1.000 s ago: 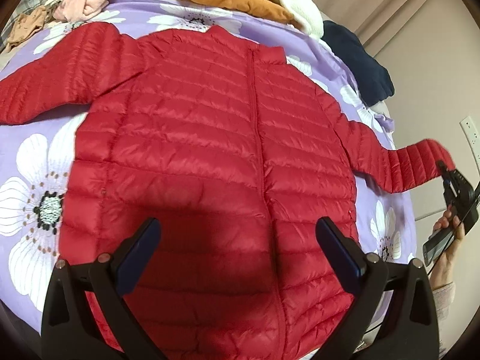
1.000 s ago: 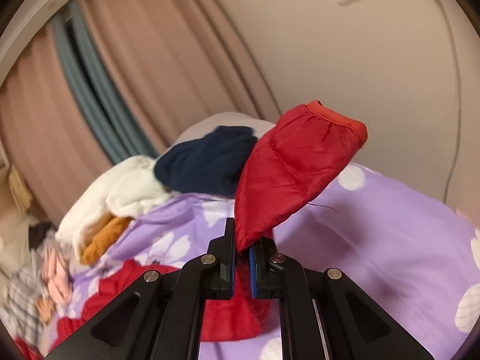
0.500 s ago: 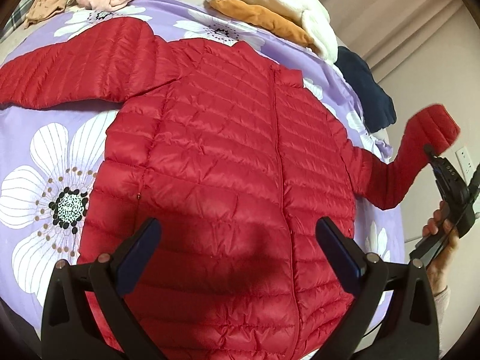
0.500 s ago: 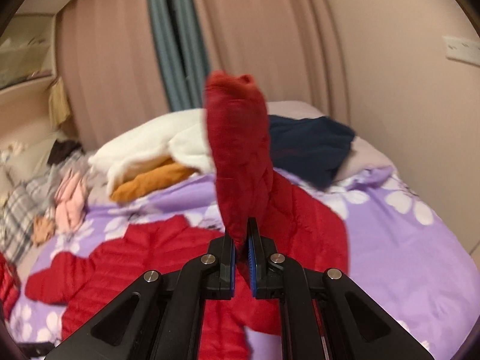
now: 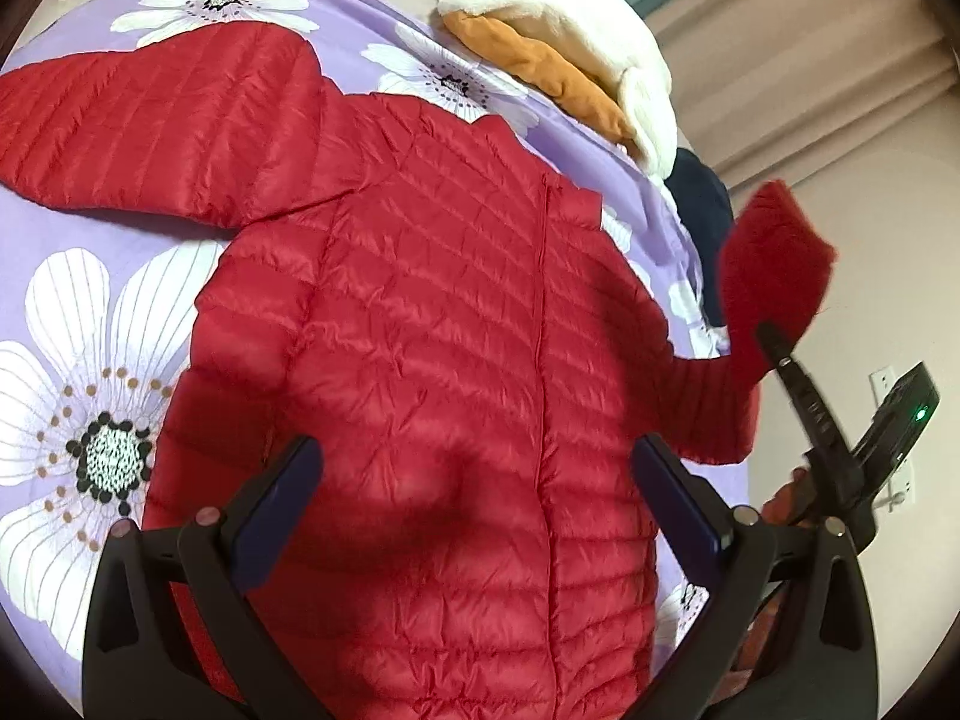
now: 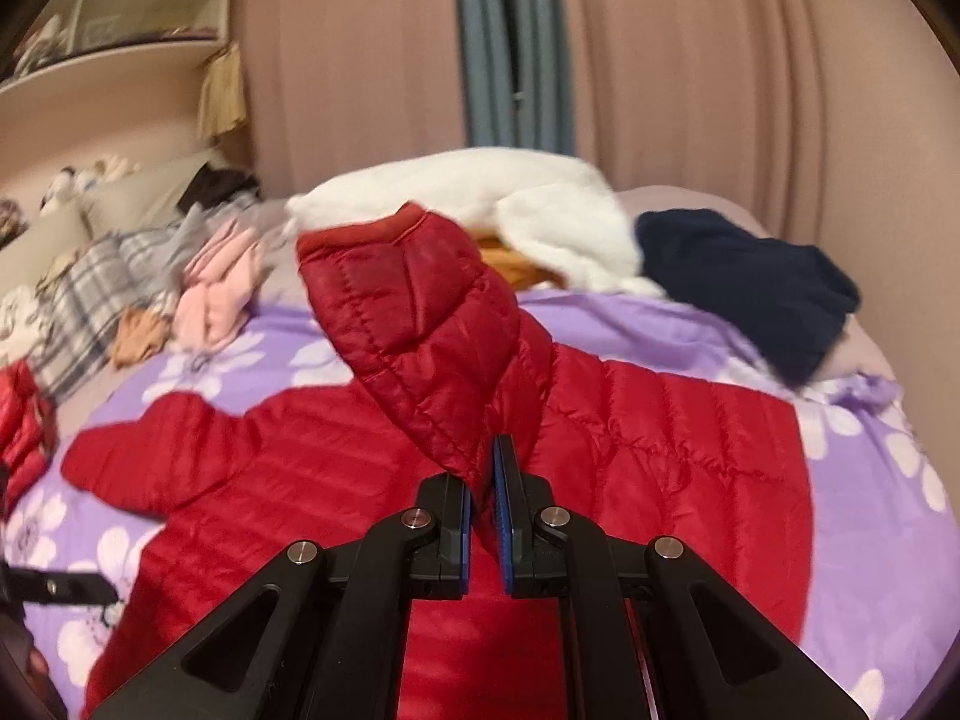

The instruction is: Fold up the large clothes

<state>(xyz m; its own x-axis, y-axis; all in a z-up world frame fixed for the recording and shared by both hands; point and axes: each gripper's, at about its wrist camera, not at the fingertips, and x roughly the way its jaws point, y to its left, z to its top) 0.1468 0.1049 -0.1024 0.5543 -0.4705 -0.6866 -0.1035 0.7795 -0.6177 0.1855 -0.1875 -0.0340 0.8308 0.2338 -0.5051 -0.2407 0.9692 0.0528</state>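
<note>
Two grippers were in play over a red puffer jacket [image 5: 432,360] spread flat, zipper up, on a bed with a purple flowered cover [image 5: 90,276]. The right gripper [image 6: 483,474] had its jaws clamped tight on the jacket's sleeve [image 6: 420,312], holding the cuff end up off the bed and over the jacket's body. From the left camera you could see that same sleeve [image 5: 768,276] sticking up at the right edge of the bed. The left gripper [image 5: 474,480] hung over the lower half of the jacket with its jaws wide apart, nothing between them. The other sleeve [image 5: 150,126] lay stretched out flat.

Plenty of clutter sat at the far end of the bed: a white fleecy thing [image 6: 528,204] on top of something orange [image 5: 540,78], a navy garment [image 6: 750,276] just beside them, and a pink item [image 6: 222,276] next to plaid fabric [image 6: 90,294] further left. None of it touched the jacket's body. Curtains [image 6: 516,42] hung behind the bed.
</note>
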